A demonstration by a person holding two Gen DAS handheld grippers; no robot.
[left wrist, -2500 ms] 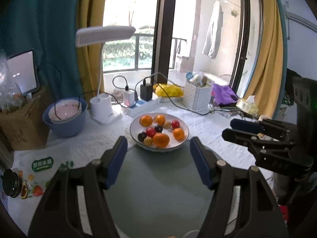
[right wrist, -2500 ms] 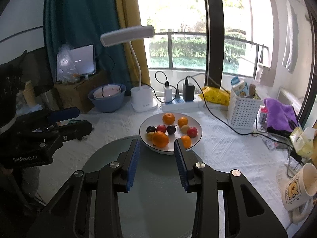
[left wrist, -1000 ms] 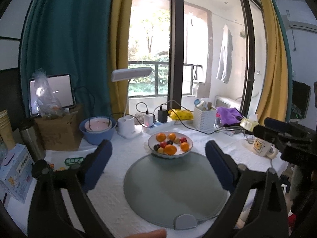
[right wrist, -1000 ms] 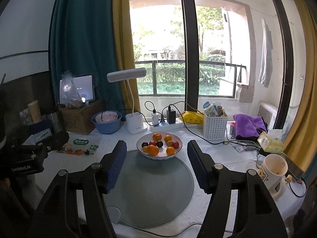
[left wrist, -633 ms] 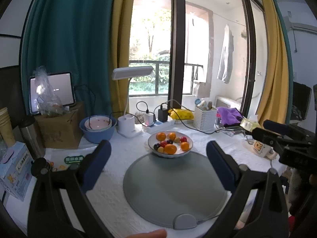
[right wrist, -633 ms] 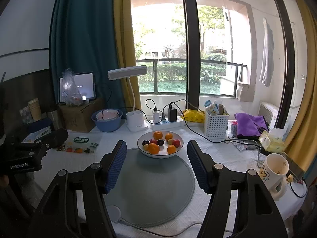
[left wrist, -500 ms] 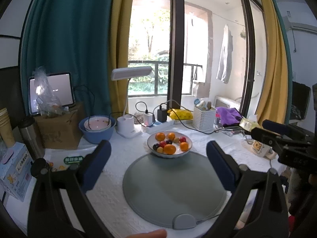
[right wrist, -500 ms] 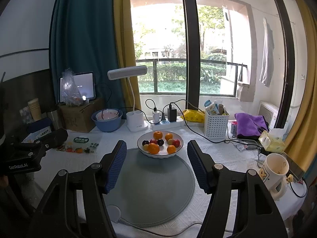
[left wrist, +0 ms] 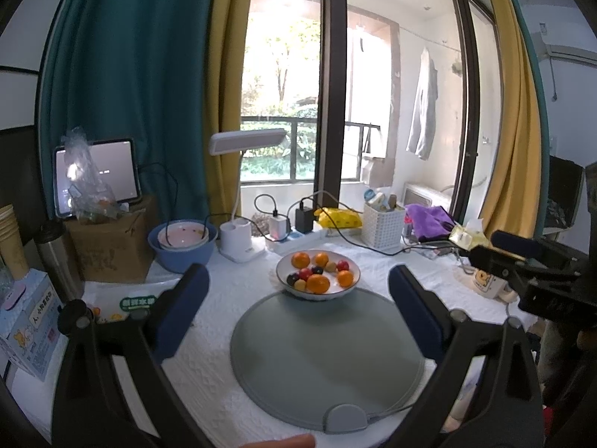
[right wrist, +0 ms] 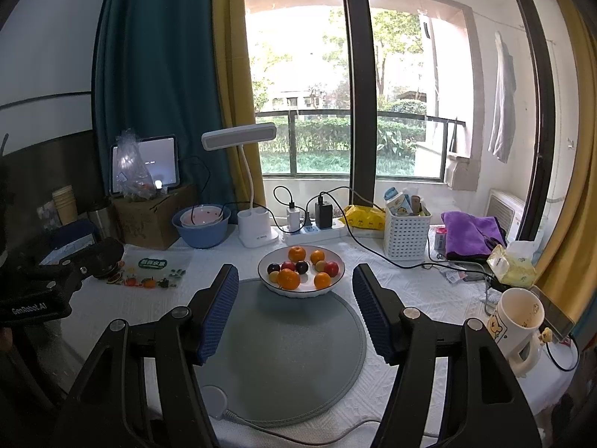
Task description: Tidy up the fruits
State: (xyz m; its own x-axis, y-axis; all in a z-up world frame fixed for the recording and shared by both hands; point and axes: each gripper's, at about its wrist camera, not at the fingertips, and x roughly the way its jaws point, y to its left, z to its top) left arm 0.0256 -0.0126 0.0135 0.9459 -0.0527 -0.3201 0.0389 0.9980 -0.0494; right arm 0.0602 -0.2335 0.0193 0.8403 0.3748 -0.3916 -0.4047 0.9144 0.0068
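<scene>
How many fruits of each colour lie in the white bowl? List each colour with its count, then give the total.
Orange fruits: 4
Red fruits: 2
Dark purple fruits: 2
Yellowish fruits: 2
Total: 10

White-clothed table by the window

On it: a round grey mat, a fruit bowl at the mat's far edge, blue basin, lamp, power strip, white basket, mug.
</scene>
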